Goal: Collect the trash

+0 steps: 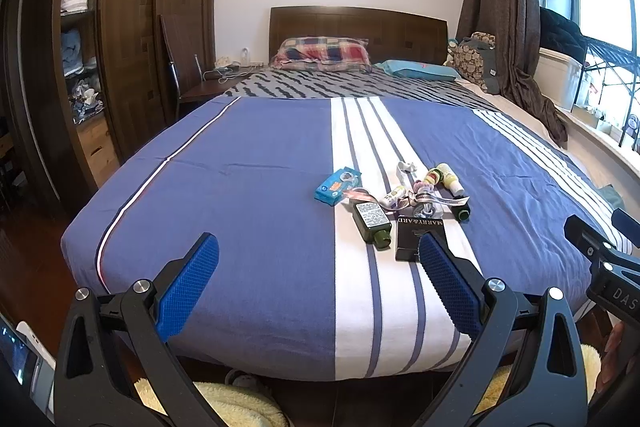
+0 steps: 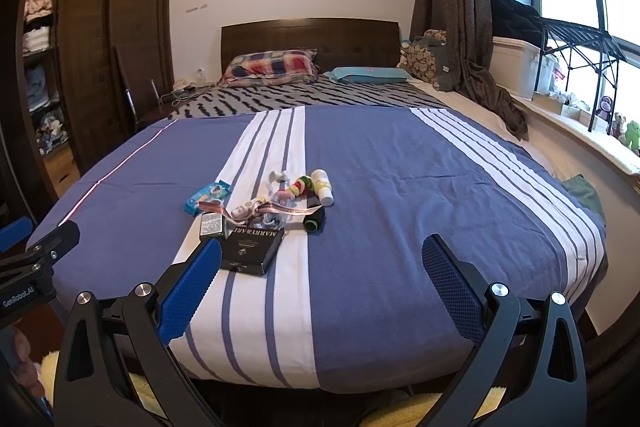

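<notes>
Both grippers — left and right — hang over the bed's foot, fingers spread wide, holding nothing; trash lies clustered mid-bed — black box, green bottle, blue packet.

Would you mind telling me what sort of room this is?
A bedroom, most likely: a bed with a wooden headboard and plaid pillow, plus a wardrobe stacked with folded clothes.
</notes>
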Tool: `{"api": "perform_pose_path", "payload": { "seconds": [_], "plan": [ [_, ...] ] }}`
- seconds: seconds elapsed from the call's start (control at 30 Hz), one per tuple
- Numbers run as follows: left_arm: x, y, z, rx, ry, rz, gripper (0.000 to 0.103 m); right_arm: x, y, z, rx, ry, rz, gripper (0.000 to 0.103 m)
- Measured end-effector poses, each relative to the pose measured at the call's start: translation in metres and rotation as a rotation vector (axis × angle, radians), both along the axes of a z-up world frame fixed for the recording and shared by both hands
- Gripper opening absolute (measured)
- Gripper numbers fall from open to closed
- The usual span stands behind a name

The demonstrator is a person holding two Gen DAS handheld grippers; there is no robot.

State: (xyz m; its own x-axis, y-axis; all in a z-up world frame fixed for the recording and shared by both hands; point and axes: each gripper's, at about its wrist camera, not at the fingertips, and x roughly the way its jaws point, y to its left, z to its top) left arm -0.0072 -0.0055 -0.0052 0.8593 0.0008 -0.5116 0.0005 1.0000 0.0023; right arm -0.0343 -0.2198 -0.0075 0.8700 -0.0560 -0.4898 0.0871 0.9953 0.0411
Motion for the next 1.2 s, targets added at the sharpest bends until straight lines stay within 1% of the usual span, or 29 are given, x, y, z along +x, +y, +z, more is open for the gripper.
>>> {"api": "perform_pose_path", "payload": {
  "seconds": [0.07, 0.3, 0.87, 1.2],
  "plan": [
    [0.004, 0.006, -0.004, -0.007, 0.002, -0.001, 0.095, 0.000, 0.002, 0.000, -0.002, 0.000, 0.002, 0.100],
    [0.002, 0.007, -0.003, -0.009, -0.001, -0.004, 0.095, -0.001, 0.007, 0.004, -0.011, -0.008, 0.014, 0.100],
    [0.002, 0.011, 0.009, -0.006, -0.011, -0.001, 0.095, -0.005, 0.012, 0.012, -0.018, -0.021, 0.034, 0.100],
    [0.002, 0.011, 0.009, -0.006, -0.011, -0.001, 0.095, -0.004, 0.015, 0.012, -0.020, -0.021, 0.038, 0.100]
  ]
}}
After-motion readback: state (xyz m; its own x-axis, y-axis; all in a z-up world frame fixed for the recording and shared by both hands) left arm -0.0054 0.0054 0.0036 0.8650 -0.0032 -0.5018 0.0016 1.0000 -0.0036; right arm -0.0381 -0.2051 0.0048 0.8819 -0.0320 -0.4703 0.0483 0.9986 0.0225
